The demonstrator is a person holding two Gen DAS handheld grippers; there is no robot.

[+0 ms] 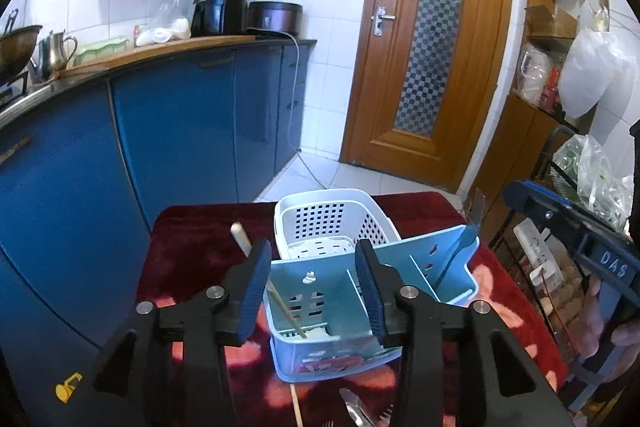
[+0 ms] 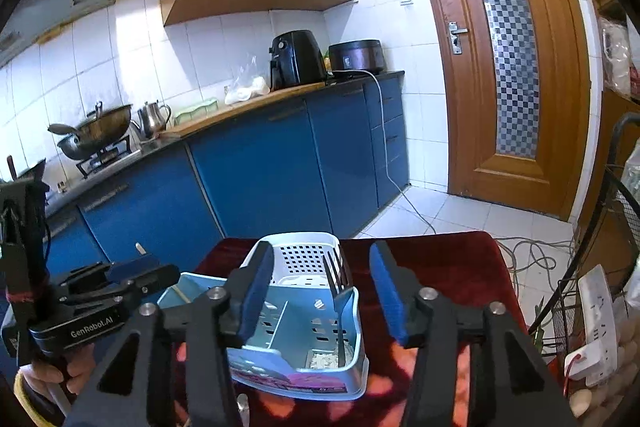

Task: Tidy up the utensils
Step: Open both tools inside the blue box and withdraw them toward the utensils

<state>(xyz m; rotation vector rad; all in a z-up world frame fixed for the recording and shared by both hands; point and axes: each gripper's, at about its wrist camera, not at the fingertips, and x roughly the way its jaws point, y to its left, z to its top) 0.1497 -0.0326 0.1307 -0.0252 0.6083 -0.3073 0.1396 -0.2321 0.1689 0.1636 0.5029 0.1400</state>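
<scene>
Kitchen, small table w/ dark red cloth (image 1: pixel 192 251).

- Caddy (image 1: pixel 332 307): light blue plastic, divided into compartments, centre-bottom of both views. Sits on the cloth.
- Basket (image 1: pixel 320 215): white, perforated, directly behind caddy, touching or just beside it.
- Chopstick (image 1: pixel 286 311): wooden, leaning tilted in caddy's left compartment (left-wrist view); tip rests near the bottom.
- Fork (image 2: pixel 340 291): dark, standing upright, tines up, in caddy's right compartment (right-wrist view).
- Loose utensils (image 1: pixel 356 411): metal, on cloth at bottom edge, in front of caddy; partly hidden, type unclear.
- Pale handle (image 1: pixel 240 235): sticks up left of basket; rest hidden behind the finger.
- Left gripper (image 1: pixel 312 291): jaws apart, nothing between pads; chopstick stands just inside the left finger, not pinched. Over caddy's left half.
- Right gripper (image 2: pixel 320 295): jaws apart, no grip; fork sits between the fingers, clear of both pads.
- Hand (image 2: pixel 52 375): lower left, right-wrist view, holding left gripper's handle.
- Backdrop: blue cabinets (image 1: pixel 180 131), wooden door (image 1: pixel 432 43).
</scene>
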